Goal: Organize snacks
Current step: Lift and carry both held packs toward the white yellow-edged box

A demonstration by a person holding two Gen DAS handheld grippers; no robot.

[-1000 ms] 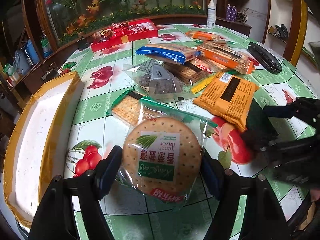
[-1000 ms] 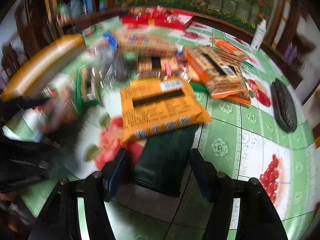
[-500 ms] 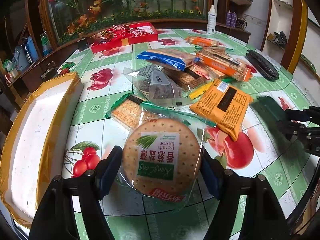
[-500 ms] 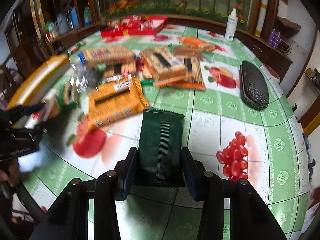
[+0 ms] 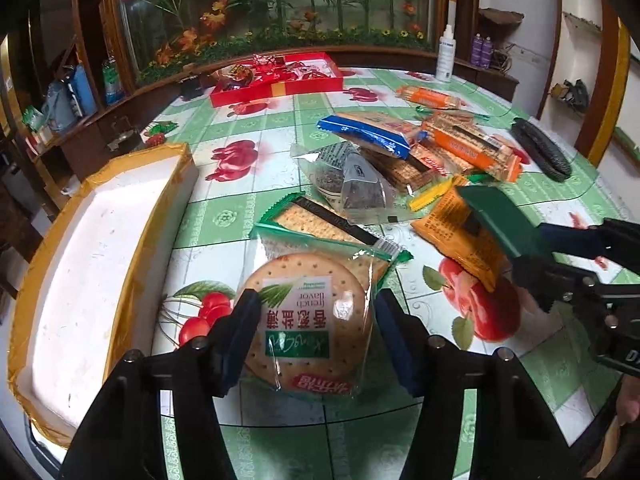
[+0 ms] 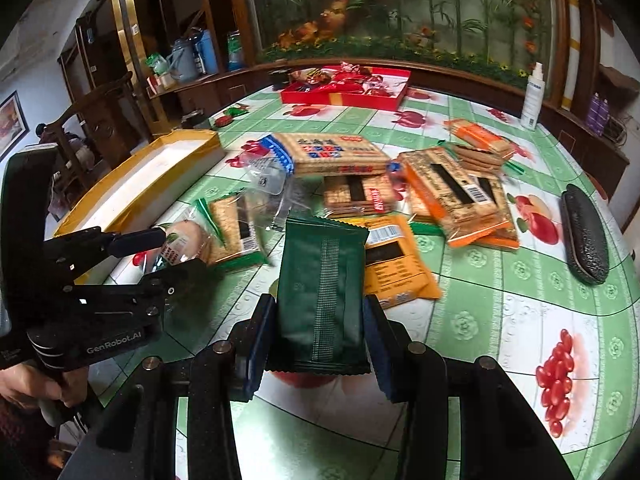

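My left gripper (image 5: 312,332) is shut on a round cracker pack (image 5: 308,320) in clear wrap with a green label, held just above the table near its front edge. My right gripper (image 6: 320,328) is shut on a dark green snack pack (image 6: 322,288), lifted above the table; it also shows in the left wrist view (image 5: 504,224). A white foam box with yellow-taped rim (image 5: 92,248) lies left of the cracker pack. Loose snack packs lie in a pile at the table's middle, among them an orange pack (image 6: 394,264) and a blue-edged biscuit pack (image 5: 368,130).
A red tray of sweets (image 5: 276,78) stands at the far side. A black case (image 6: 584,232) lies at the right. A white spray bottle (image 5: 446,58) stands at the back edge. The fruit-print tablecloth (image 6: 520,320) covers a round table.
My right gripper closed on the dark green pack, lifted it off the table and swung left toward the left gripper. My left gripper still holds the cracker pack, its view nearly unchanged.
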